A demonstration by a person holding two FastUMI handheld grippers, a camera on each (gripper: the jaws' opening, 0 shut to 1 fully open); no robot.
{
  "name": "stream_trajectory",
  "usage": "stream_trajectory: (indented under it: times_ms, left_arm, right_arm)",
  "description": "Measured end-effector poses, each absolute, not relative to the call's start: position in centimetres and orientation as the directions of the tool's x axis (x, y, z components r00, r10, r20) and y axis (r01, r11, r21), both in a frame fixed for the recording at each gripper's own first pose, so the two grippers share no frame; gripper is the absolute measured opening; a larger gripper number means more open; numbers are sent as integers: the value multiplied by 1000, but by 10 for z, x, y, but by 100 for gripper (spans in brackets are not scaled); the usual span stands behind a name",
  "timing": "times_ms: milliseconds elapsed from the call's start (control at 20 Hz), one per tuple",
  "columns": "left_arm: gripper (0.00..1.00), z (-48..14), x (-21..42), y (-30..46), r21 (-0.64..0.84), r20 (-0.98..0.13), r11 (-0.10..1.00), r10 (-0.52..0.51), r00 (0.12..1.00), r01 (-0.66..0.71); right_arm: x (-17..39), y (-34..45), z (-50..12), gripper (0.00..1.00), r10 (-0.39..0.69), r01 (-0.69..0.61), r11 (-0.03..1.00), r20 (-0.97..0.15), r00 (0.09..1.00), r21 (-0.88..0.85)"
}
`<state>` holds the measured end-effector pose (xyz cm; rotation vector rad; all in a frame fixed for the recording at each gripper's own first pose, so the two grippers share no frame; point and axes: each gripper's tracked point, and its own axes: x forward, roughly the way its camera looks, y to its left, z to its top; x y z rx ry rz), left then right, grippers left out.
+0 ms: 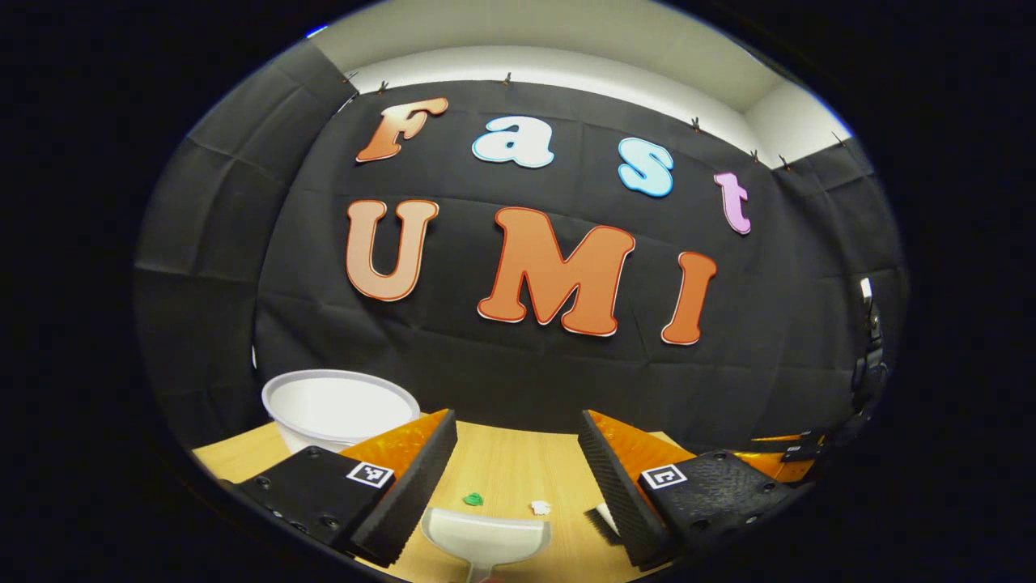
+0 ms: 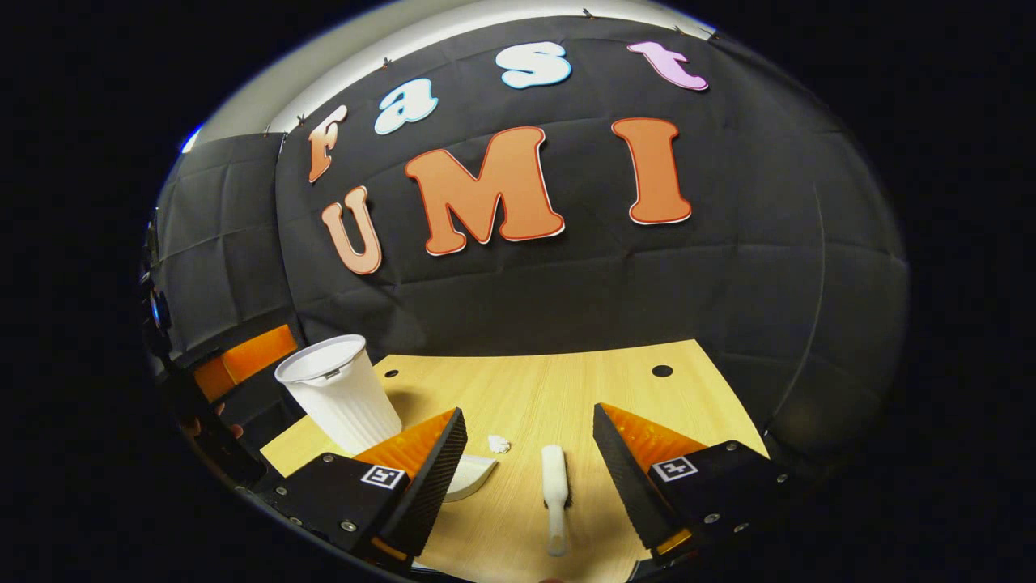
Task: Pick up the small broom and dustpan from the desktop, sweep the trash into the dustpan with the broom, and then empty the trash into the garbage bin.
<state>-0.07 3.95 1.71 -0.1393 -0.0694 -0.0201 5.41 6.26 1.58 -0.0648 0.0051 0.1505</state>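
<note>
My left gripper (image 1: 518, 478) hangs above the wooden desktop (image 1: 510, 461), fingers spread wide with nothing between them. Just ahead and below, in the gap between the fingers, lies the white dustpan (image 1: 484, 538), its mouth facing away from me. Beyond its lip sit two scraps of trash on the wood: a green scrap (image 1: 473, 500) a little to the left, a white scrap (image 1: 540, 508) a little to the right, both apart from the pan. The dark bristles of the small broom (image 1: 600, 522) peek out at the inner edge of my right-hand finger. Ahead and left, past the left finger, stands the white garbage bin (image 1: 338, 405), upright, mouth open.

My right gripper (image 2: 526, 478) is also held wide and grips nothing. Between its fingers the small broom (image 2: 555, 494) lies flat on the desktop (image 2: 566, 380), white handle pointing back toward me, bristles along its right side. A white crumpled scrap (image 2: 498, 444) lies just left of the broom's far end, not touching it. The dustpan (image 2: 472, 476) shows partly from behind my left-hand finger. Farther left and ahead stands the garbage bin (image 2: 338, 393), a ribbed white cup shape. At the far left edge of this view I see orange and black parts of the other gripper (image 2: 235, 380), with fingertips of a hand (image 2: 212, 427) on it.
</note>
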Motion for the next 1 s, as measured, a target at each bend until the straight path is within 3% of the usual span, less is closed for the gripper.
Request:
stream_trajectory:
  times_ms: [350, 1000]
  left_arm:
    - [95, 3, 12, 57, -107, 31, 994, 8, 999, -4]
    - [95, -6, 35, 61, -55, -7, 998, -38, 999, 38]
  right_arm:
    - [67, 72, 15, 95, 148, -149, 985, -20, 989, -87]
    - [69, 77, 21, 95, 101, -99, 989, 11, 995, -111]
